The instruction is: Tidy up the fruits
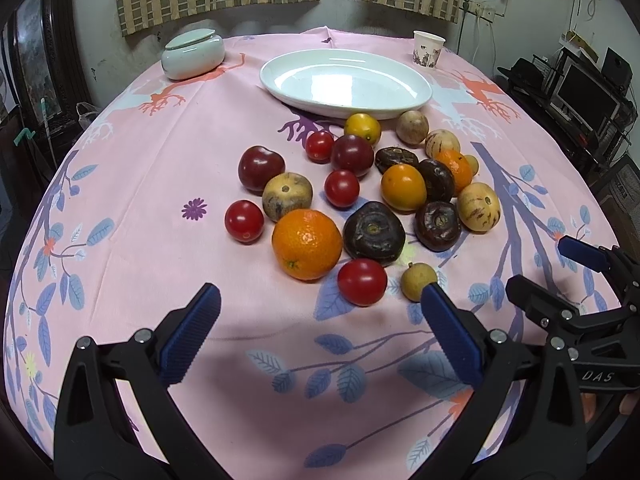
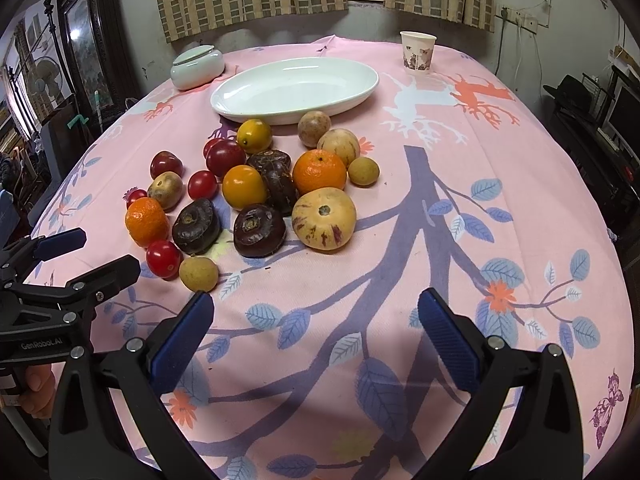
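Several loose fruits lie in a cluster mid-table: an orange (image 1: 307,244), red tomatoes (image 1: 362,282), dark water chestnuts (image 1: 374,234), striped pale melons (image 2: 324,218), a small longan (image 2: 199,274). Behind them sits an empty white oval dish (image 1: 346,82) (image 2: 296,90). My left gripper (image 1: 320,322) hovers open just short of the orange and nearest tomato. My right gripper (image 2: 316,320) hangs open over bare cloth, right of the longan. Each gripper (image 1: 576,268) (image 2: 80,252) shows at the side of the other's view, empty.
A pink patterned cloth (image 2: 460,184) covers the table. A lidded pale green jar (image 1: 193,53) stands back left, a paper cup (image 1: 428,49) back right. Curtains and a window are behind; shelves with electronics stand at the right.
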### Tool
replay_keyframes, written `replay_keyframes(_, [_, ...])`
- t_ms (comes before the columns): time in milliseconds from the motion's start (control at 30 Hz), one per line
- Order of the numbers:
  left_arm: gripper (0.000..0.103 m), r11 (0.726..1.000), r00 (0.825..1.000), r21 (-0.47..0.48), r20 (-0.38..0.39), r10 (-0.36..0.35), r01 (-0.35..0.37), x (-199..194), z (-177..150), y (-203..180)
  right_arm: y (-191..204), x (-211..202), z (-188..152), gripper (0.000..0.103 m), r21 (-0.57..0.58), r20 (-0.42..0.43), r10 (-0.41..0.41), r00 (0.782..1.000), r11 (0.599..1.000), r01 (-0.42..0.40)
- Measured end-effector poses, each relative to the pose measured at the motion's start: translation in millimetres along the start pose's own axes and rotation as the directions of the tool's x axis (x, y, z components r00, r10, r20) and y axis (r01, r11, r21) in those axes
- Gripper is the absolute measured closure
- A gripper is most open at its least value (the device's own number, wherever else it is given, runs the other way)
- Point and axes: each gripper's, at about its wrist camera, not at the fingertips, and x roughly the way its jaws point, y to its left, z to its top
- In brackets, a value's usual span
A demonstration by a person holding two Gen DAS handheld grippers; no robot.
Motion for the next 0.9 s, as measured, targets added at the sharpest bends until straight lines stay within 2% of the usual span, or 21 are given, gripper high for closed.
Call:
replay_keyframes(267, [0.002,0.999,0.999,0.042,0.025,-0.031,0.03,-1.9,-7.5,5.7,-6.0,2.7,-4.4,0.001,-0.003,-0.014,0.028,1.0,1.0,-0.028])
replay_keyframes(500, [0.002,0.993,0.995,0.064,-0.023,-0.095,0.097,12.9,-10.6,24.0,-17.4,2.4,-9.4,0.001,-0.008,0.007,0.095,0.995,0.995,-0.095])
replay_keyframes(633, [0.002,0.988,0.989,0.046,-0.023,-0.146,0.146,13.0,-1.8,37.2,-19.7,4.2,-6.7,0.001,-0.002,0.014,0.139,0.99,0.99,-0.139])
replay_keyframes(700, [0.002,0.989,0.989,0.029,-0.013,-0.144,0.144,12.6,5.8,44.7,-20.4,4.9,-5.1,0.001,-0.004,0.023,0.155,0.988,0.988,-0.155])
replay_keyframes(800, [0.002,0.994,0.994,0.006,-0.003,-0.105,0.105,16.9,16.8,57.4,-21.9,6.9,-3.9,0.001,-0.002,0.028,0.176,0.984,0.984,-0.177])
replay_keyframes(900, [0.002,0.996,0.996,0.001,-0.018,-0.087,0.087,23.2,23.1,70.2,-23.5,10.0,-4.1,0.001,0.001,0.021,0.184,0.983,0.983,-0.184])
